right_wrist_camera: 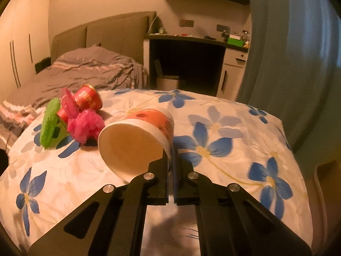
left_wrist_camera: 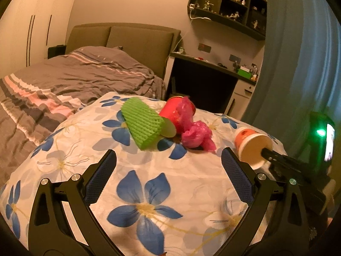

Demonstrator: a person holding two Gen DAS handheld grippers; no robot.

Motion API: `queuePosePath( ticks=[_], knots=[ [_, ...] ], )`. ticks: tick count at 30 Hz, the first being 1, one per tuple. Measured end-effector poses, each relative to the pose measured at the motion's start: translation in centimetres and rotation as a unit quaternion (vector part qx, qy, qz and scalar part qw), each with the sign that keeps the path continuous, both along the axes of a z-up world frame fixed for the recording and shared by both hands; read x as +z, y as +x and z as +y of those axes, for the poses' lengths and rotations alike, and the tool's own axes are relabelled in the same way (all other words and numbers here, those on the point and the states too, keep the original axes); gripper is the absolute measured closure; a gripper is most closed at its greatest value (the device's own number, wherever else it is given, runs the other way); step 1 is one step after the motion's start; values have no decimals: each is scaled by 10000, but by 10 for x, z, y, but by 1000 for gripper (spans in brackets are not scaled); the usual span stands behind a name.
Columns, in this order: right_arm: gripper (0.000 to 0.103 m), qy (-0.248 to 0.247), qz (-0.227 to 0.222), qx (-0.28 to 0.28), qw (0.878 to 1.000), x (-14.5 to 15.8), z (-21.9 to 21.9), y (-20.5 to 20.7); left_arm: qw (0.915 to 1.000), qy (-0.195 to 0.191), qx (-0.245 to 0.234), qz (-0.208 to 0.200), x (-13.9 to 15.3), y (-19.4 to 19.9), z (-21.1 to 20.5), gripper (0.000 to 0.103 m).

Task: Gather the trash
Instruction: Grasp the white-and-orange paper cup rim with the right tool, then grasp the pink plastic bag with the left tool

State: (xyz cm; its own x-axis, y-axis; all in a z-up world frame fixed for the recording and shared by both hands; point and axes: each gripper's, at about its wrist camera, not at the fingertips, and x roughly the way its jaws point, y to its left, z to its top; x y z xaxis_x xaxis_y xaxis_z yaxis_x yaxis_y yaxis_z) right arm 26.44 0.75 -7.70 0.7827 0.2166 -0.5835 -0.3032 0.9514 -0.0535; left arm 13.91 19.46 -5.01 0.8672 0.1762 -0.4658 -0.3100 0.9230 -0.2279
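An orange and white paper cup (right_wrist_camera: 136, 136) lies tipped, mouth toward me, and my right gripper (right_wrist_camera: 170, 157) is shut on its rim. It also shows in the left wrist view (left_wrist_camera: 252, 147), pinched by the right gripper (left_wrist_camera: 266, 151). My left gripper (left_wrist_camera: 168, 160) is open and empty above the flowered cloth (left_wrist_camera: 149, 192). Beyond it lie a green foam net sleeve (left_wrist_camera: 141, 120), a red cup (left_wrist_camera: 172, 111) on its side and crumpled pink plastic (left_wrist_camera: 196, 135). The same pile shows at the left of the right wrist view: sleeve (right_wrist_camera: 50, 128), red cup (right_wrist_camera: 88, 98), pink plastic (right_wrist_camera: 85, 125).
A bed with grey striped bedding (left_wrist_camera: 74, 74) lies behind and to the left. A desk (right_wrist_camera: 191, 40) with a small white bin (right_wrist_camera: 167, 82) under it stands at the back. A blue curtain (right_wrist_camera: 287, 64) hangs on the right.
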Motion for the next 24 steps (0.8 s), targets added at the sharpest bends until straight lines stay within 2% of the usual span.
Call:
queuePosePath(
  ticks=[9,17,24],
  knots=[
    [99,347,-272,-126,9989,14,-46,-25,9998,-48,-42,170,-2,53,-16,7],
    [100,596,-337,-18,9977,17,-72,-36,9980,-161,-107,597,-9,105,-19,25],
    [100,824,-225,44,9963,12,-85,-33,9951,-93,-210,965,-18,126,-22,43]
  ],
)
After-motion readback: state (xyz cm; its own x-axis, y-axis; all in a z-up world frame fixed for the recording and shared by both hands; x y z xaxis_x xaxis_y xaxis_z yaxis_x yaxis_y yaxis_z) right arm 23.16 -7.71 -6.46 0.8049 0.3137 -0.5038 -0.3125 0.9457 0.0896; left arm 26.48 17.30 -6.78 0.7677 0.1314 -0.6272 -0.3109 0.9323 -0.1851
